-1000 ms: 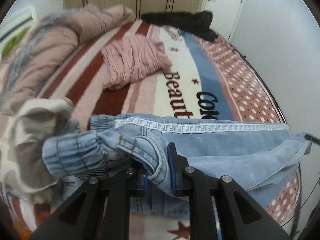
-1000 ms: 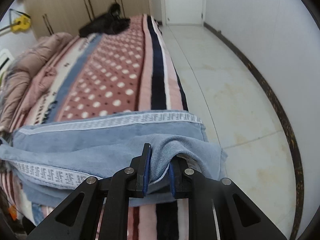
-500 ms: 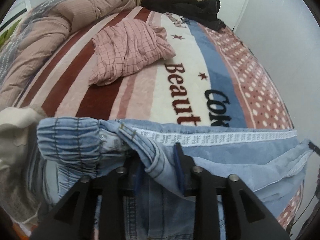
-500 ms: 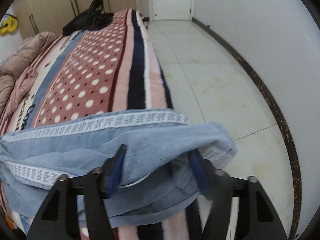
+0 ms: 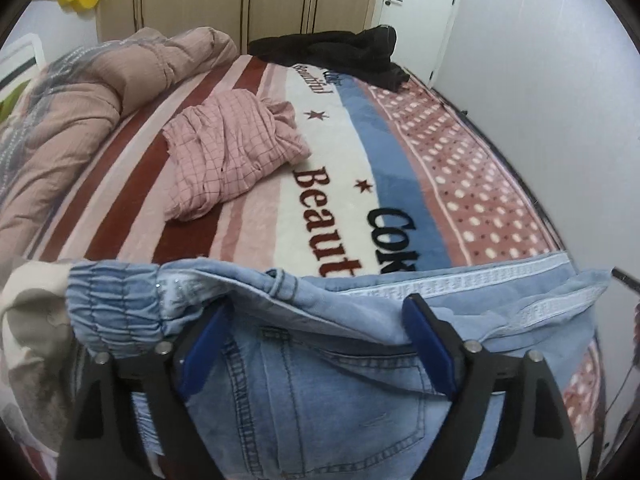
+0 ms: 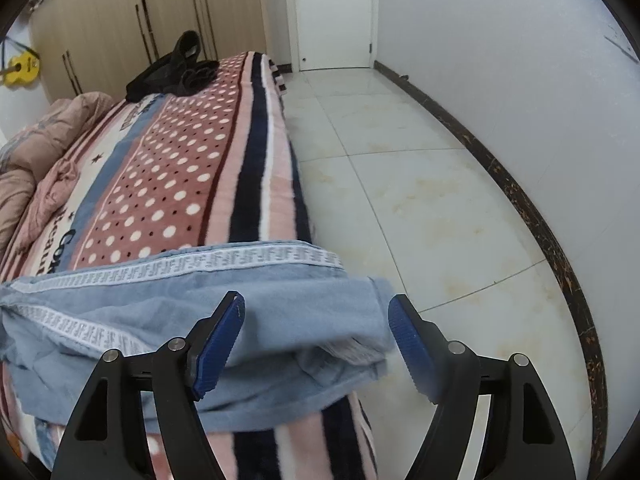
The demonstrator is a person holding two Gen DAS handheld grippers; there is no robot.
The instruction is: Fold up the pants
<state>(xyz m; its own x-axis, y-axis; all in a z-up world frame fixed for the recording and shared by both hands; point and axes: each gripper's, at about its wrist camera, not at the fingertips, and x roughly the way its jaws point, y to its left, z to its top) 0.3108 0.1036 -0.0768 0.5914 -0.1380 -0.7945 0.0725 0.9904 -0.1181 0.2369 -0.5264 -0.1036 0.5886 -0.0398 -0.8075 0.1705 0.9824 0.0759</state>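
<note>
blanket (image 5: 340, 168) bare mid-bed | pink shirt (image 5: 228, 160) left | floor (image 6: 420, 200) open right

Right gripper (image 6: 316, 344) fingers (image 6: 218, 344) spread wide over the pants (image 6: 168, 320); hems overhang the bed (image 6: 180, 168) edge

The pants (image 5: 320, 360) lie across the near end of the bed (image 5: 344, 184), cuffs reaching its right edge. Behind them sits a crumpled shirt (image 5: 232, 156), a quilt (image 5: 80, 92) to its left, dark clothes (image 5: 336, 52) at the far end.

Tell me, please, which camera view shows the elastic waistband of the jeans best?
The left wrist view: the gathered waistband of the jeans lies there, beside the open left gripper. The right wrist view shows only the leg end.
</note>
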